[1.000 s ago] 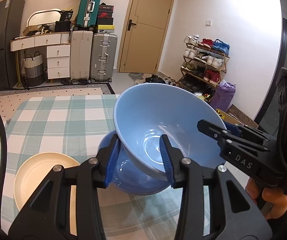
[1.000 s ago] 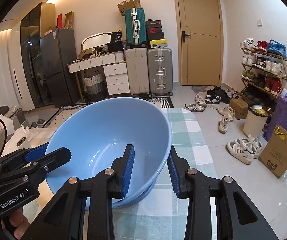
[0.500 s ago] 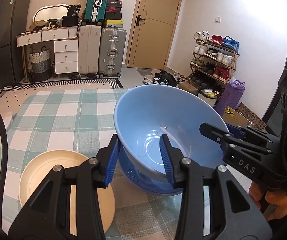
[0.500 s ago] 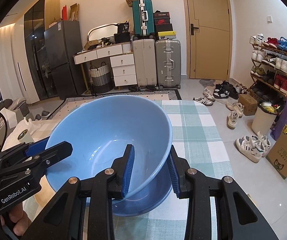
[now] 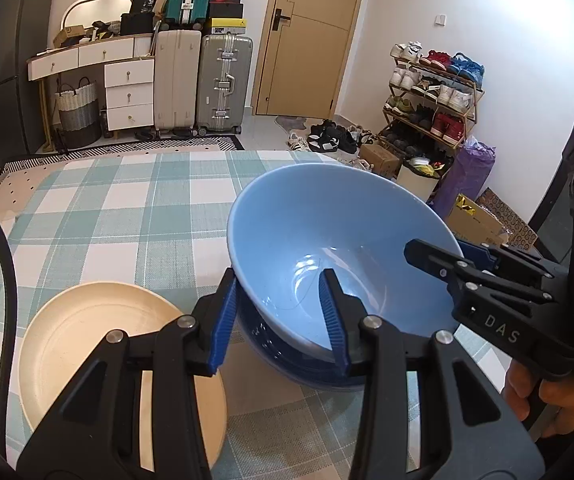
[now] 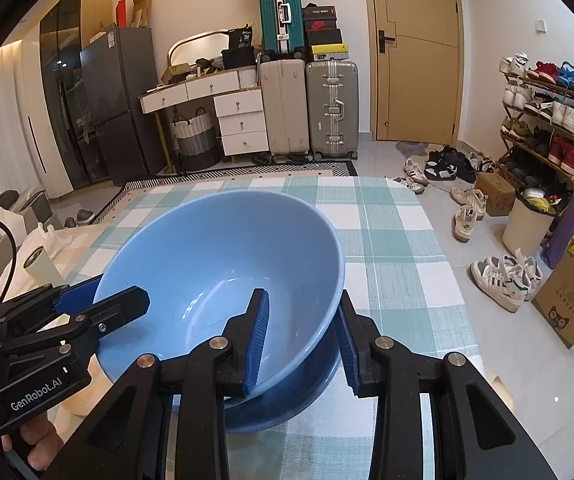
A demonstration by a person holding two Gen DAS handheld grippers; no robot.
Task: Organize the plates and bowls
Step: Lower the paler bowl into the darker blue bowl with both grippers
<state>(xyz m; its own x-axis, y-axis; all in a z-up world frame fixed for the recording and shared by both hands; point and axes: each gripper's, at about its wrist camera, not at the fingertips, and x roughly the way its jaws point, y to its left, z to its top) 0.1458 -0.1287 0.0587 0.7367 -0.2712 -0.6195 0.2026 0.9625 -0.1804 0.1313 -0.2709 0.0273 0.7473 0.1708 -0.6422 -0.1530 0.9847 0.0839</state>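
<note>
glossy light-blue bowl (image 5: pixel 327 236), nested in darker bowl (image 6: pixel 287 404), matte cream plate (image 5: pixel 83 344)

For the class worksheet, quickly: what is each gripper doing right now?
Left gripper: shut on the light blue bowl rim.
Right gripper: shut on the same bowl's opposite rim.

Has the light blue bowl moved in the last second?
Yes. The light blue bowl has dropped toward the darker bowl beneath it on the checked tablecloth, now nesting inside.

Both wrist views look forward and slightly down along their own fingers (image 5: pixel 227 320), very close to the light blue bowl (image 5: pixel 327 232). They share it, the checked bench (image 6: pixel 391 248) and the door (image 6: pixel 419 52) at upper right
</note>
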